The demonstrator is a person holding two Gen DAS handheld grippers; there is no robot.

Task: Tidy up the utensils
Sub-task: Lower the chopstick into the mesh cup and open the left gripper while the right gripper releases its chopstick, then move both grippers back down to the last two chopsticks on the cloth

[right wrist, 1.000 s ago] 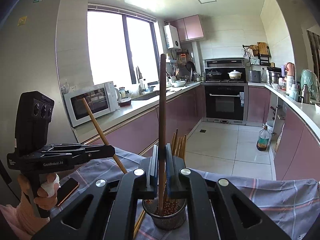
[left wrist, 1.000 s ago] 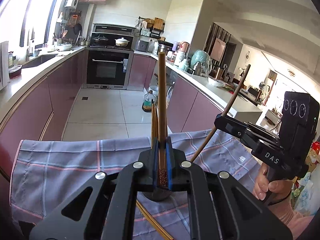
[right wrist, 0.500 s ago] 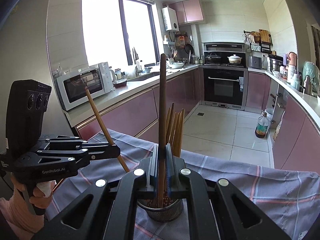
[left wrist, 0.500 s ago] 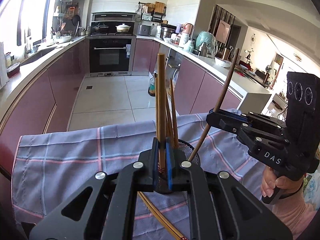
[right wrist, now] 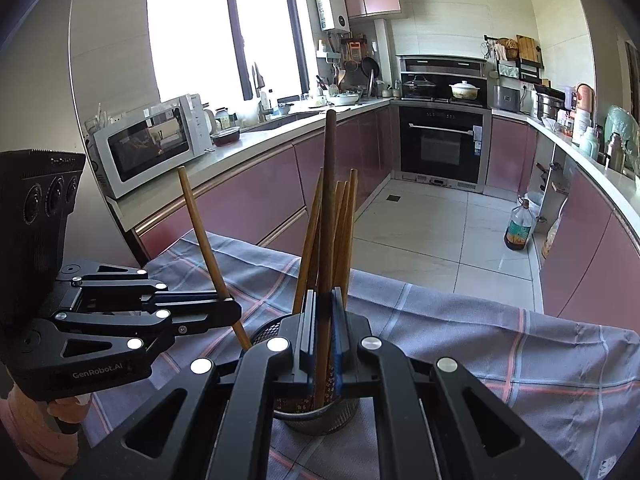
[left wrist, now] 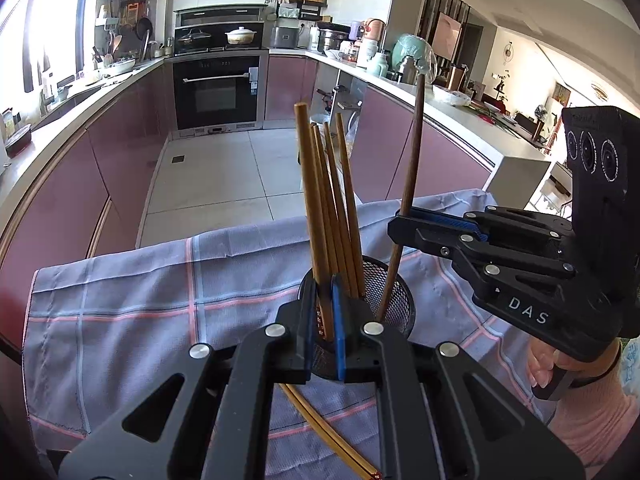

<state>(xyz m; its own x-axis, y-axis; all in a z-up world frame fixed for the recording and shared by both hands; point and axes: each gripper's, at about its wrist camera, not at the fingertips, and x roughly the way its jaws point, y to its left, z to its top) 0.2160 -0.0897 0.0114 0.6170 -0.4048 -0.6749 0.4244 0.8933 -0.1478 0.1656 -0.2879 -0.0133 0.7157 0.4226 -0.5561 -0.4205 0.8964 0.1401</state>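
Observation:
A black mesh holder (left wrist: 397, 300) stands on a plaid cloth (left wrist: 140, 300) with several light wooden chopsticks (left wrist: 340, 200) upright in it. My left gripper (left wrist: 322, 294) is shut on a light brown chopstick (left wrist: 310, 184) just over the holder's near rim. My right gripper (left wrist: 401, 219) comes in from the right, shut on a dark brown chopstick (left wrist: 412, 160) whose lower end is inside the holder. In the right wrist view, the right gripper (right wrist: 324, 306) clamps the dark chopstick (right wrist: 330, 200) above the holder (right wrist: 316, 420). The left gripper (right wrist: 232, 309) holds its chopstick (right wrist: 200, 232) slanted toward the rim.
Two loose chopsticks (left wrist: 320, 428) lie on the cloth under my left gripper. Beyond the cloth's far edge the floor drops away between purple cabinets. A microwave (right wrist: 148, 144) sits on the left counter, an oven (right wrist: 444, 144) at the back, a bottle (right wrist: 519, 228) on the floor.
Both grippers have sunk toward the holder with their chopsticks and tilted further down. The holder, mostly hidden under the left fingers before, now shows, with the dark chopstick's tip inside.

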